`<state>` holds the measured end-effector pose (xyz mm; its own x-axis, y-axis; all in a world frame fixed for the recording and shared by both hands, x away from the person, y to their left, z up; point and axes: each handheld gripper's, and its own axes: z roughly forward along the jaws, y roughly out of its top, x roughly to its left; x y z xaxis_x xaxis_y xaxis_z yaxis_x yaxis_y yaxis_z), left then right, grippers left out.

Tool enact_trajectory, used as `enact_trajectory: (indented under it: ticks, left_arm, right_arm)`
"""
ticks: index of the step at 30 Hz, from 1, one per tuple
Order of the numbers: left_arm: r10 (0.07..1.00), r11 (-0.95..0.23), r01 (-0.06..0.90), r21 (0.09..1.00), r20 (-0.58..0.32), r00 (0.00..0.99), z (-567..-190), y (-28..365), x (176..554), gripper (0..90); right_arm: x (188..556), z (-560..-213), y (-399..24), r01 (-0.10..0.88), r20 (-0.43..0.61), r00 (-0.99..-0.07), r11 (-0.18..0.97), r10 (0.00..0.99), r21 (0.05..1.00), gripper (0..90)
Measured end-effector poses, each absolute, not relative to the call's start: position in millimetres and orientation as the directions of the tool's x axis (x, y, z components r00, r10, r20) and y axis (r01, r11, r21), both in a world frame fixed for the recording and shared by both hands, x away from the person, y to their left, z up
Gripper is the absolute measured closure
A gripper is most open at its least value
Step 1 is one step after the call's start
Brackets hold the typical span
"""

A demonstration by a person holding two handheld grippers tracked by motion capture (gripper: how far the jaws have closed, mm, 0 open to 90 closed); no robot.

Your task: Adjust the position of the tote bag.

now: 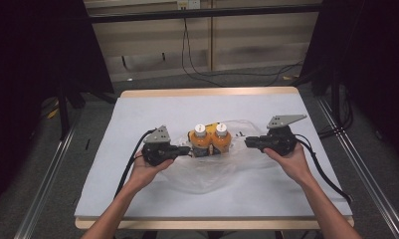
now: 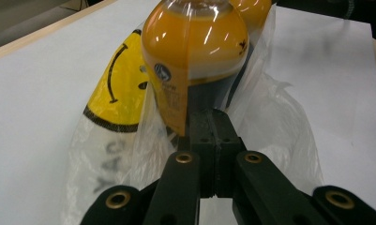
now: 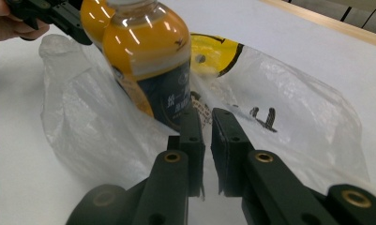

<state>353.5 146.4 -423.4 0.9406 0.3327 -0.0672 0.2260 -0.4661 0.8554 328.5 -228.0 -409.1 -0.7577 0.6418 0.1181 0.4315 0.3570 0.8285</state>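
Note:
Two orange juice bottles with white caps [image 1: 200, 140] [image 1: 221, 139] stand side by side inside a clear plastic bag [image 1: 207, 175] printed with a yellow smiley face [image 2: 122, 84]. My left gripper [image 1: 188, 149] is at the bag's left side. In the left gripper view its jaws [image 2: 214, 123] are pressed together on the film just in front of the near bottle [image 2: 195, 47]. My right gripper [image 1: 248, 142] is at the bag's right side. Its jaws [image 3: 206, 117] stand a narrow slit apart, pinching film beside the other bottle [image 3: 143, 56].
The bag lies at the middle of a table under a white sheet [image 1: 137, 112] with a wooden rim. Bare sheet surrounds the bag on all sides. Black cables [image 1: 197, 69] run over the floor behind the table, and dark stands [image 1: 62, 99] flank it.

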Motion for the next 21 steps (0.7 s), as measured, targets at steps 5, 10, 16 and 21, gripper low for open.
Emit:
enact_trajectory:
  ticks: [5, 10, 16, 21]
  left_arm:
    - [0.308, -0.501, 0.222, 0.837, -0.067, 0.949, -431.5, 136.7, 355.6, 90.0]
    - [0.318, -0.537, 0.227, 0.812, -0.054, 0.946, -439.7, 133.7, 357.3, 90.0]
    - [0.339, -0.58, 0.239, 0.779, -0.036, 0.94, -448.1, 134.3, 361.5, 90.0]
    - [0.322, -0.627, 0.237, 0.742, -0.03, 0.946, -459.7, 129.5, 361.9, 90.0]
  right_arm:
    - [342.1, -416.3, -220.3, 0.448, 0.113, -0.758, 0.386, 0.643, 0.807, 85.6]
    - [349.7, -421.2, -217.5, 0.454, 0.132, -0.764, 0.381, 0.631, 0.806, 90.0]
    - [350.0, -425.3, -207.2, 0.454, 0.139, -0.784, 0.406, 0.604, 0.793, 90.0]
    - [351.0, -435.5, -199.4, 0.461, 0.111, -0.792, 0.469, 0.601, 0.753, 90.0]
